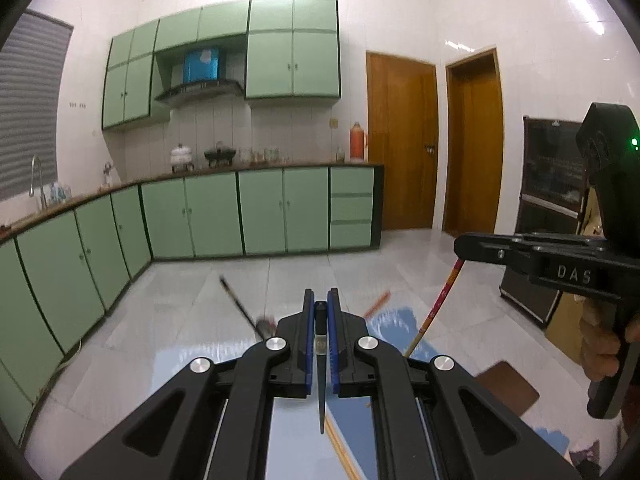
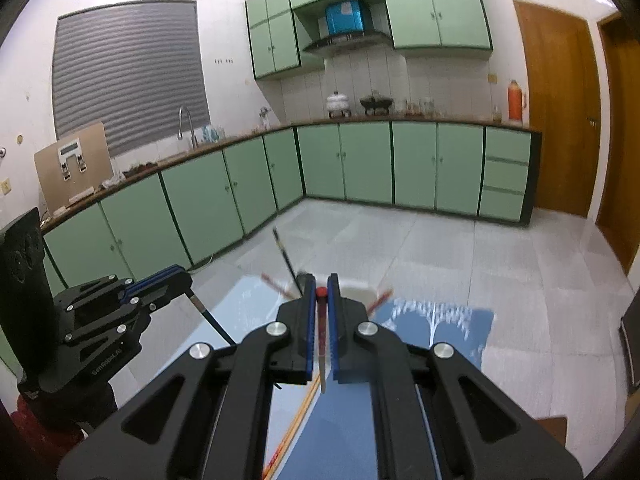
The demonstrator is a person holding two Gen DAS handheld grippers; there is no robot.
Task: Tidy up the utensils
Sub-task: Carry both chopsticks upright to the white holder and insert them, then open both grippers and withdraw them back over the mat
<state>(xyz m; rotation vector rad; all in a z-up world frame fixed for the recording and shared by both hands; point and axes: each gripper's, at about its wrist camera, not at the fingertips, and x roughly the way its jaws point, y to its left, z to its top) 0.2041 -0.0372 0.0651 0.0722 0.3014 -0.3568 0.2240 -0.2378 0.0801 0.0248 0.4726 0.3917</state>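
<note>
My left gripper (image 1: 320,312) is shut on a black chopstick (image 1: 321,364) that points back toward the camera; it also shows in the right wrist view (image 2: 188,286) with the chopstick (image 2: 212,320) hanging down. My right gripper (image 2: 321,296) is shut on a red chopstick (image 2: 321,332); in the left wrist view it (image 1: 460,246) holds the red chopstick (image 1: 436,300) slanting down. Both are raised above a glass table (image 2: 248,312). A white holder (image 2: 360,286) with black (image 2: 286,256) and red (image 2: 380,298) chopsticks stands just ahead.
A blue placemat (image 2: 440,328) lies on the table to the right. Loose yellow-red chopsticks (image 2: 296,420) lie on the table below the grippers. Green kitchen cabinets (image 2: 360,160) and wooden doors (image 1: 400,144) stand beyond a tiled floor.
</note>
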